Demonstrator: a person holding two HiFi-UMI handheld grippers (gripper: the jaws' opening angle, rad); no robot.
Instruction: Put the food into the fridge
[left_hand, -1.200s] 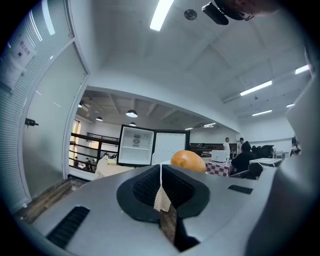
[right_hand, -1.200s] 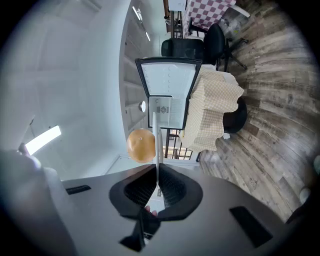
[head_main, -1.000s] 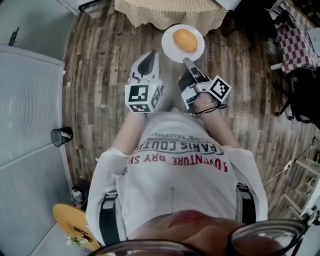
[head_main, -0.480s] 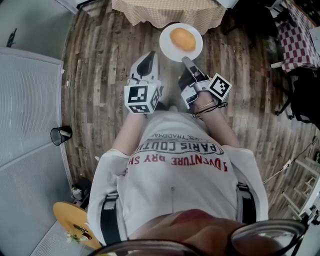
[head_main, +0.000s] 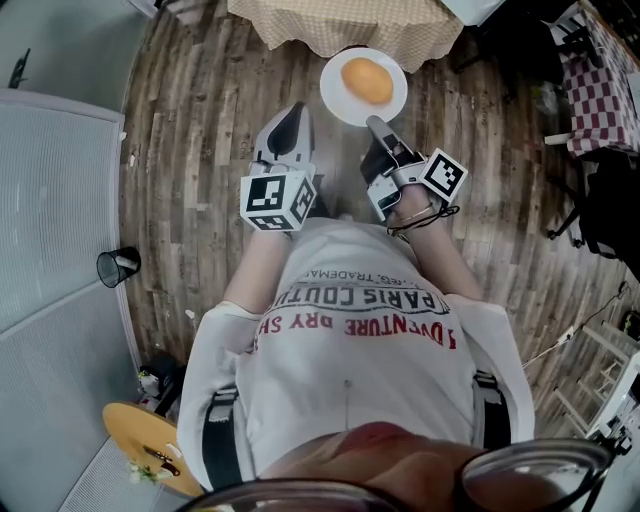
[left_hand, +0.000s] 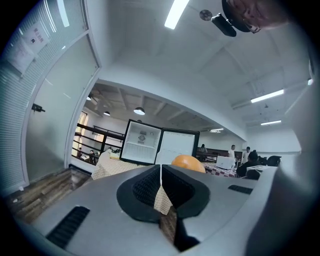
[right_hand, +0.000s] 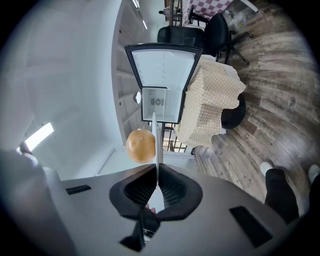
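A white plate (head_main: 335, 102) carries a round orange food item (head_main: 367, 80), held out over the wooden floor in front of me. My right gripper (head_main: 375, 122) is shut on the plate's near rim. In the right gripper view the plate (right_hand: 154, 131) shows edge-on between the jaws of the right gripper (right_hand: 157, 172), with the food (right_hand: 141, 146) beside it. My left gripper (head_main: 293, 112) hangs left of the plate, apart from it, shut and empty (left_hand: 161, 169). A small fridge (left_hand: 142, 147) stands open on a table ahead.
The fridge (right_hand: 160, 100) sits on a table with a checked cloth (head_main: 340, 25). A black cup (head_main: 117, 267) stands on the floor at the left. A grey partition (head_main: 50, 230) runs along the left. Chairs and a checked table (head_main: 600, 80) are at the right.
Both grippers have shifted slightly with the plate, the left one drifting a little to the left in the head view. The right gripper's hold on the plate is unchanged.
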